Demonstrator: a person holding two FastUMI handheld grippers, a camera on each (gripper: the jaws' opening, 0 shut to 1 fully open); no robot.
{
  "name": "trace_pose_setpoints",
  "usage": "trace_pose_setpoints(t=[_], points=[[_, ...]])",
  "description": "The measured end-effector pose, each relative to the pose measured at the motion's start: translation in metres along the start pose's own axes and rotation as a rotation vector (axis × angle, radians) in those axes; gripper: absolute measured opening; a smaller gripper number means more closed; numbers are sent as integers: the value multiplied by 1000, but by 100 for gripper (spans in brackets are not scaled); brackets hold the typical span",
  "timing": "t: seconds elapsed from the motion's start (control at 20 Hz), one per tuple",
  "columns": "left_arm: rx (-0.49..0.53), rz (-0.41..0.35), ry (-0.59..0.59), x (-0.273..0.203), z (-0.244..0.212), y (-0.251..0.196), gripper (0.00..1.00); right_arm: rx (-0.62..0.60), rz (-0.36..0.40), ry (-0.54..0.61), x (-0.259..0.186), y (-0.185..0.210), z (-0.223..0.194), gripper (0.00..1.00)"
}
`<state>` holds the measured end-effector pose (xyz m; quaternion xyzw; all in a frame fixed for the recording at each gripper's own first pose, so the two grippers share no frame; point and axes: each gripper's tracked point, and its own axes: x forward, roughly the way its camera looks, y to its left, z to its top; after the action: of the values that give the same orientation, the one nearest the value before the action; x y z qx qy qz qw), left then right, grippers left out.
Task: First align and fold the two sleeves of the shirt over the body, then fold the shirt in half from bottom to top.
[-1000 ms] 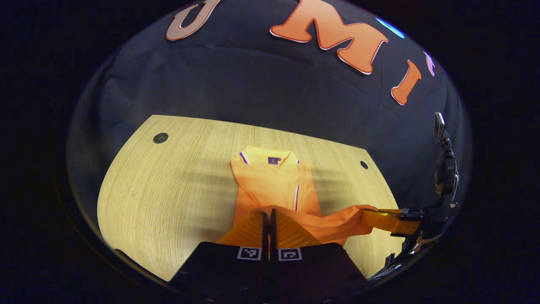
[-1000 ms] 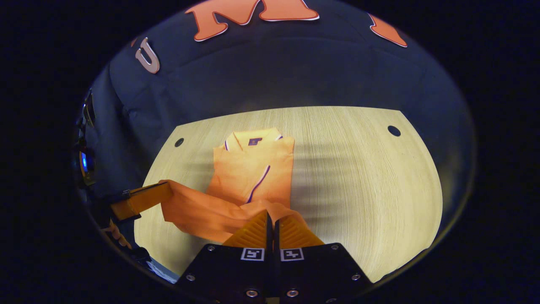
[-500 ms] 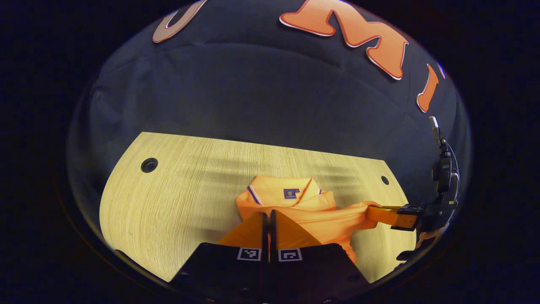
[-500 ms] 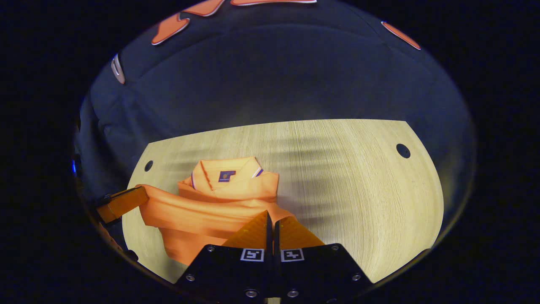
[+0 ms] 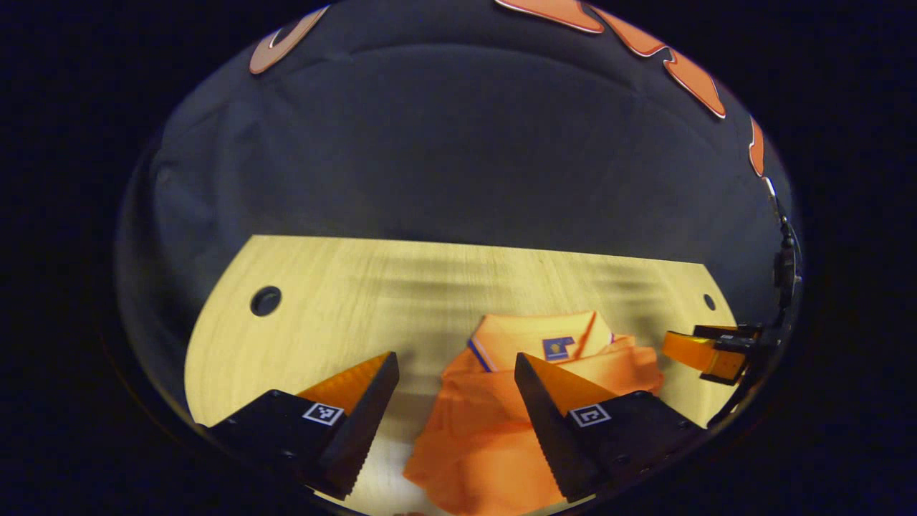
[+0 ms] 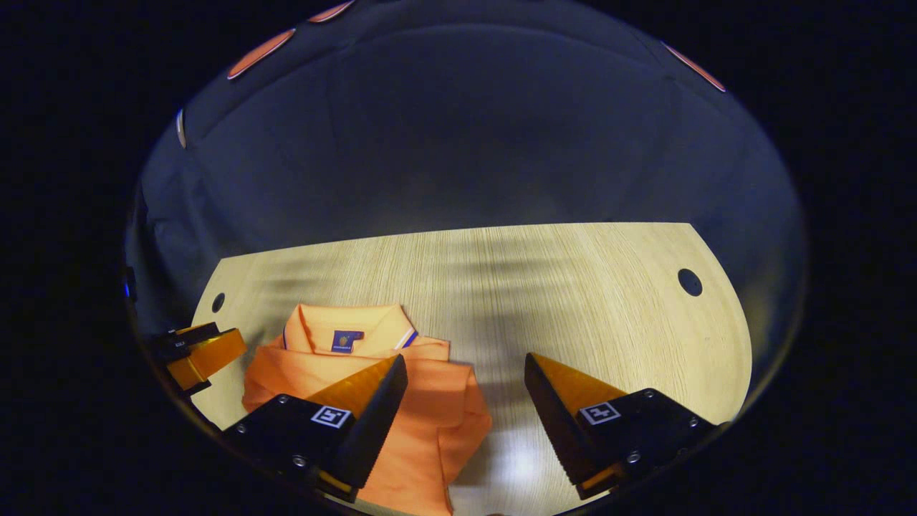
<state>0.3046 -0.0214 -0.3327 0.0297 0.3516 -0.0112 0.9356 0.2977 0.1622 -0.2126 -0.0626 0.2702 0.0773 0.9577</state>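
Note:
The orange polo shirt (image 5: 487, 430) lies folded on the wooden table (image 5: 322, 287), its lower half doubled up over the body, with the collar and its small dark label showing at the far end. My left gripper (image 5: 455, 356) is open just above the shirt's left side, and nothing is between its fingers. My right gripper (image 6: 466, 358) is open over the right edge of the shirt (image 6: 437, 401) and holds nothing. In the left gripper view the right gripper (image 5: 680, 345) is at the far right. In the right gripper view the left gripper (image 6: 222, 347) is at the far left.
The light wood table (image 6: 573, 287) has a round hole (image 5: 266, 301) near its far left corner and another hole (image 6: 690, 282) near its far right corner. Dark cloth walls close in behind and beside it. Bare tabletop extends on both sides of the shirt.
Both grippers carried the shirt's bottom hem up toward the collar while shut on it, then opened and let it go. The shirt now lies doubled over.

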Motion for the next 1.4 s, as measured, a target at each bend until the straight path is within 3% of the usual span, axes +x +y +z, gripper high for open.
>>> trace_pose_setpoints(t=[0.3, 0.55, 0.75, 1.1, 1.4], points=[[9, -19, -100, -40, 43, -2, 98, 49, -5, -87, -26, -7, 32, 99], [35, -12, -247, -99, 97, -13, 98, 48, 22, -182, -77, -5, 65, 99], [24, -25, -375, -167, 130, -20, 98, 20, 21, -292, -136, -6, 85, 99], [-7, -43, -632, -320, 158, -26, 98, -34, 46, -544, -283, 3, 103, 99], [4, -78, -690, -407, 117, -36, 98, -59, 23, -689, -370, 4, 74, 98]])
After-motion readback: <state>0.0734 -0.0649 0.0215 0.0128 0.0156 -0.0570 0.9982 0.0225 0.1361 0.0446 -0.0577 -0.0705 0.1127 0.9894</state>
